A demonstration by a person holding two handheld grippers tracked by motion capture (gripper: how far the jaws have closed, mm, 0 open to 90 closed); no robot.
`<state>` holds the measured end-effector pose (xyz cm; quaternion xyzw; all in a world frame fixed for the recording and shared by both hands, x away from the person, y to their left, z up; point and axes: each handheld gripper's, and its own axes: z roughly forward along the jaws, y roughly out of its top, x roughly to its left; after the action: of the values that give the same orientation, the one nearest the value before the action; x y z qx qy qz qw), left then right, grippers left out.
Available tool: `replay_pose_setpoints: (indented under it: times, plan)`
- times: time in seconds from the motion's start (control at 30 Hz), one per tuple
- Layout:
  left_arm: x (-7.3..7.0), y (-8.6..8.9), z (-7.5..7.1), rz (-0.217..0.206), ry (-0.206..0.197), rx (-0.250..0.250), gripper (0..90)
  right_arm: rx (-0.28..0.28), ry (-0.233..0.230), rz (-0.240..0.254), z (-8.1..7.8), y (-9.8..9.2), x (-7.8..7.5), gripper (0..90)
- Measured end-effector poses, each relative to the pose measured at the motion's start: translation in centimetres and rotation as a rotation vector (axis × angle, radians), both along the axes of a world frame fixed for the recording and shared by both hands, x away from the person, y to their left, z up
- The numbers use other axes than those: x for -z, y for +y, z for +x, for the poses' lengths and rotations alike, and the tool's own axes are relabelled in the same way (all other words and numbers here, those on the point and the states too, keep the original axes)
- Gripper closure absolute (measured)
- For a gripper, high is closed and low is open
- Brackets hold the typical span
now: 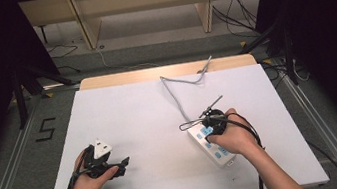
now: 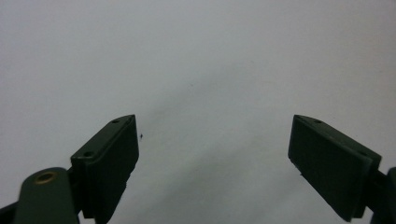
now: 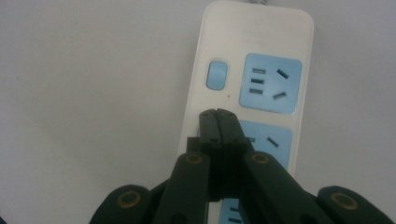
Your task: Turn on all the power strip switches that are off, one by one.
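A white power strip point(image 1: 222, 153) with blue sockets lies at the table's right front, and its grey cable point(image 1: 175, 98) runs off toward the far edge. My right gripper point(image 1: 214, 124) points down over the strip, with the hand covering its middle. In the right gripper view my right gripper point(image 3: 218, 113) is shut with nothing between its jaws, its tips over the power strip point(image 3: 254, 28) just below the blue switch point(image 3: 217, 74). Whether the tips touch the strip I cannot tell. My left gripper point(image 1: 123, 163) lies low at the front left, pointing right. In its own view my left gripper point(image 2: 215, 122) is open over bare white table.
The white table top point(image 1: 124, 116) has free room in the middle and at the back left. Beyond the far edge stand a wooden frame point(image 1: 143, 7) and loose floor cables point(image 1: 234, 9). Dark curtains flank both sides. A "5" mark point(image 1: 45, 129) is on the floor at left.
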<state>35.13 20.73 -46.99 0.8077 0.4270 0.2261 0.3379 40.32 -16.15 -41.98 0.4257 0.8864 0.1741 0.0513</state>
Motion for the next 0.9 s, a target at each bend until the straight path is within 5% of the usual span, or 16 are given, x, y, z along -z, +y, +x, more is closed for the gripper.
replay_pose_setpoints:
  times: [0.9]
  plan:
    - [0.0, -0.2, 0.0, 0.001, 0.001, 0.006, 16.1, 0.001, 0.052, -0.017, -2.1, -1.2, 0.3, 90.0]
